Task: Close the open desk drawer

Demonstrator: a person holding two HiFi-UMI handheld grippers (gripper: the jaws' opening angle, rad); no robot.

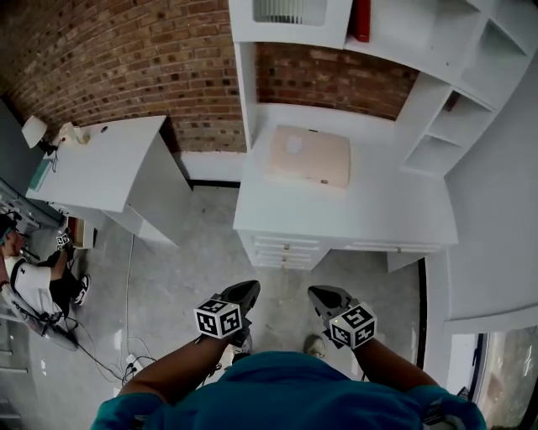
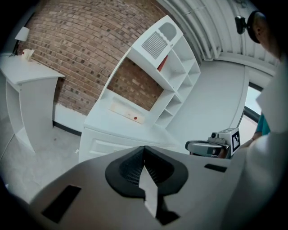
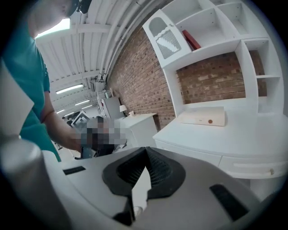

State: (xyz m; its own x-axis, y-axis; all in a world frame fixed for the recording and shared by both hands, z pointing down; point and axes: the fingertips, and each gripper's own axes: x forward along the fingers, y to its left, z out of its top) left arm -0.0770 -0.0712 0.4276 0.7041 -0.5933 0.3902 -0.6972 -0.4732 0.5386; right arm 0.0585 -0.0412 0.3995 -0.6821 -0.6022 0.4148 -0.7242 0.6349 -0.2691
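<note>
Desk drawers (image 1: 286,251) barely readable from above, left gripper (image 1: 250,289) jaws together, empty, right gripper (image 1: 314,293) likewise

Whether the desk drawer (image 1: 282,250) stood open was too small to tell; the top edge cut off a red book (image 1: 361,18).

No words, numbers or brand names can be read anywhere in these views. The only signs are the black-and-white square markers on the cubes of the left claw (image 1: 250,290) and the right claw (image 1: 318,294) — coded patterns, not letters. The pale flat box (image 1: 308,157) on the bench (image 1: 395,218) bears a small red dot — no print on it can be made out.
</note>
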